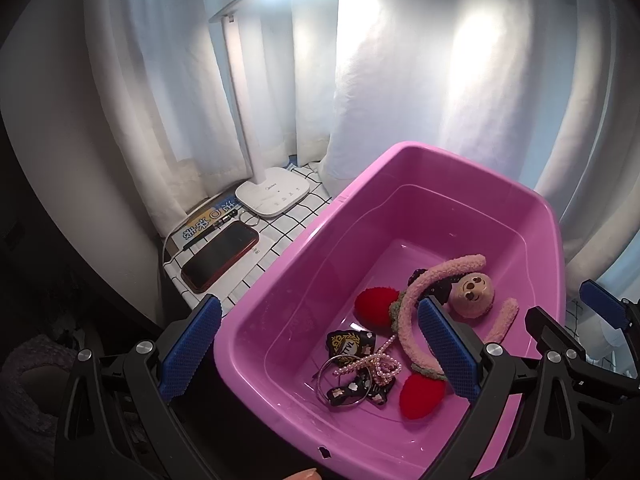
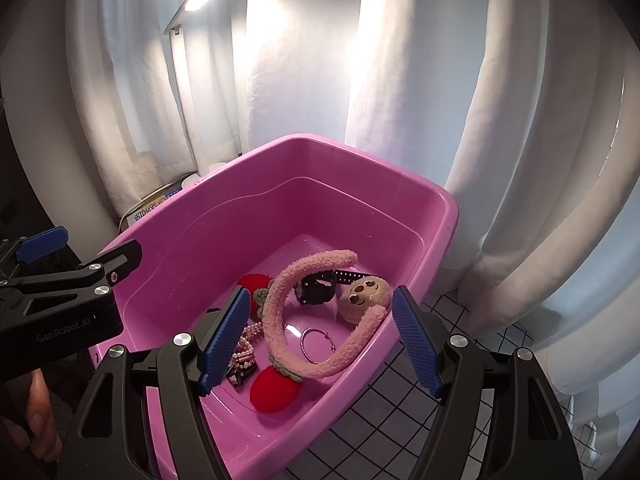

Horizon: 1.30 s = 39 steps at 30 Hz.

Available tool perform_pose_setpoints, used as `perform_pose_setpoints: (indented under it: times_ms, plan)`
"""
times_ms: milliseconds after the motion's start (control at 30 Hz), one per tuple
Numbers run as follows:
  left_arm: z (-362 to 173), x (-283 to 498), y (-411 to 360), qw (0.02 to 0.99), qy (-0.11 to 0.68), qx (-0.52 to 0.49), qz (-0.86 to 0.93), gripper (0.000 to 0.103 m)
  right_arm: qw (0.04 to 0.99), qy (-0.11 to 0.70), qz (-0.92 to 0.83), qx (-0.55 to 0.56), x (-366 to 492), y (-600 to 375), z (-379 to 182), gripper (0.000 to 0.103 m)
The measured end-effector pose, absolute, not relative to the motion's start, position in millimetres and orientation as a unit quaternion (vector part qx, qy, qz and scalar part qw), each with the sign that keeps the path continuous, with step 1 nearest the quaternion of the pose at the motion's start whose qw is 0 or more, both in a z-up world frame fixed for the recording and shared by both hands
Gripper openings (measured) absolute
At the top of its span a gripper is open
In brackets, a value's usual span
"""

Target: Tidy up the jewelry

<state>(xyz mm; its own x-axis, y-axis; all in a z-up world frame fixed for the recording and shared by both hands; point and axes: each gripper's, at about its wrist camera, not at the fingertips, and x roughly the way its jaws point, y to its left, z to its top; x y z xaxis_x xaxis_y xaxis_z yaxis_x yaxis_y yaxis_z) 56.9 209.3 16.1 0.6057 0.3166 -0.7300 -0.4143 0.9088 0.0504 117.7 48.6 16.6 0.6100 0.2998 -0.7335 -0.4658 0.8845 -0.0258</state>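
one pink basin [image 1: 400,168], two red pompoms [image 1: 376,306]

The black body of the left gripper [image 2: 74,280], seen from the right wrist view, carries the grey lettering "GenRobot.AI". In the left wrist view, a black and gold embroidered patch [image 1: 350,346] in the pink tub [image 1: 280,272] shows letters that look like "TVL", only partly legible. The white lamp base [image 1: 273,194] bears a small grey brand word too small to read. A yellow and blue booklet [image 1: 204,222] beside the phone [image 1: 220,256] shows large Chinese characters, seen upside down and not clearly readable.
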Motion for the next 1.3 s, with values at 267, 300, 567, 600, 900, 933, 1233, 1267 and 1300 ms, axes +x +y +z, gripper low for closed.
perform_pose_setpoints:
  times_ms: [267,300,567,600,900,933,1233,1267,1300]
  plan:
    - [16.2,56.7,208.5,0.894,0.392,-0.056,0.207,0.097,0.891,0.385,0.214,-0.108,116.2,49.9,17.3,0.07]
    - [16.1,56.8,208.6,0.895,0.392,-0.056,0.207,0.097,0.891,0.385,0.215,-0.108,115.7,50.2,17.8,0.07]
    - [16.6,56.8,208.5,0.894,0.394,-0.059,0.207,0.097,0.892,0.384,0.214,-0.108,115.8,49.7,18.5,0.07]
    - [16.8,56.9,208.4,0.893,0.394,-0.06,0.207,0.097,0.892,0.384,0.214,-0.108,115.8,49.5,18.7,0.07]
    - [16.5,57.2,206.8,0.893,0.395,-0.064,0.206,0.097,0.892,0.385,0.208,-0.111,115.7,50.8,19.0,0.07]
    - [16.6,57.1,206.9,0.893,0.395,-0.065,0.207,0.097,0.892,0.386,0.207,-0.11,116.0,50.4,18.7,0.07]
    - [15.7,56.3,207.6,0.891,0.395,-0.07,0.21,0.097,0.894,0.39,0.197,-0.103,117.1,45.6,18.9,0.07]
    - [15.8,56.2,208.0,0.892,0.395,-0.07,0.209,0.097,0.894,0.391,0.195,-0.102,117.3,45.6,19.1,0.07]
    - [15.8,56.2,207.9,0.892,0.395,-0.07,0.209,0.097,0.894,0.39,0.194,-0.102,117.5,45.1,19.4,0.07]
